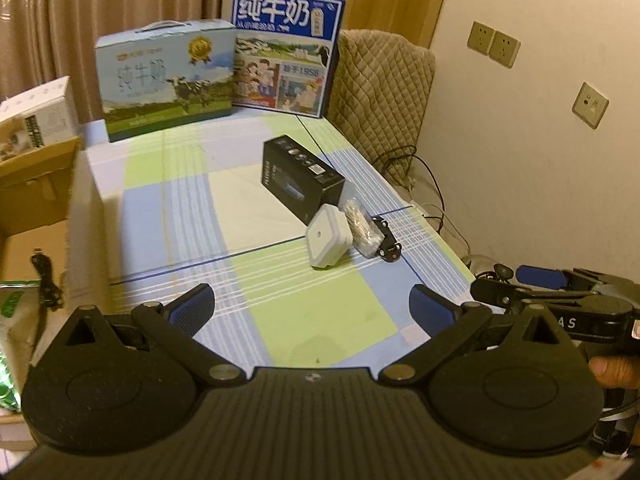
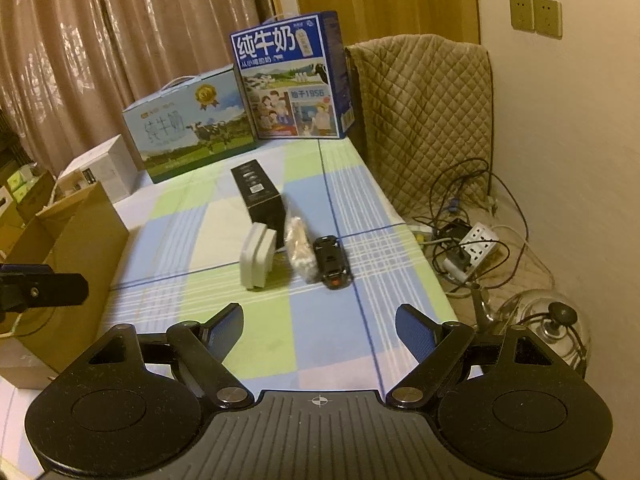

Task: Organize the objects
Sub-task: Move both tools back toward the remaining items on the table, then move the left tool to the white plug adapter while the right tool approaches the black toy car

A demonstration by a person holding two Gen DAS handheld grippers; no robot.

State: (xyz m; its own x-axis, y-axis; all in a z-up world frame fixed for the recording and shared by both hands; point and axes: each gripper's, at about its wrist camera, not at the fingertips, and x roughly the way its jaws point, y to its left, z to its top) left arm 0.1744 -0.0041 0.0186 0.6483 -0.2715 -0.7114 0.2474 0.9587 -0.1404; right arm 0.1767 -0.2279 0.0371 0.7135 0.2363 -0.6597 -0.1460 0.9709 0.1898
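Note:
On the checked cloth lie a black box (image 1: 301, 178) (image 2: 259, 192), a white square case (image 1: 329, 239) (image 2: 258, 258) standing on edge, a clear bag of pale bits (image 1: 360, 227) (image 2: 299, 251) and a black toy car (image 1: 387, 237) (image 2: 332, 262), all close together. My left gripper (image 1: 312, 306) is open above the near part of the cloth, well short of them. My right gripper (image 2: 319, 326) is open too, hovering in front of the car and bag with nothing between its fingers. It also shows at the right edge (image 1: 540, 280) of the left wrist view.
Two milk cartons (image 1: 166, 78) (image 1: 286, 50) stand at the far end of the cloth. A cardboard box (image 2: 68, 248) sits left of the surface. A quilted chair (image 2: 424, 116), a power strip (image 2: 478, 242) with cables and a glass dome (image 2: 548, 320) are on the right.

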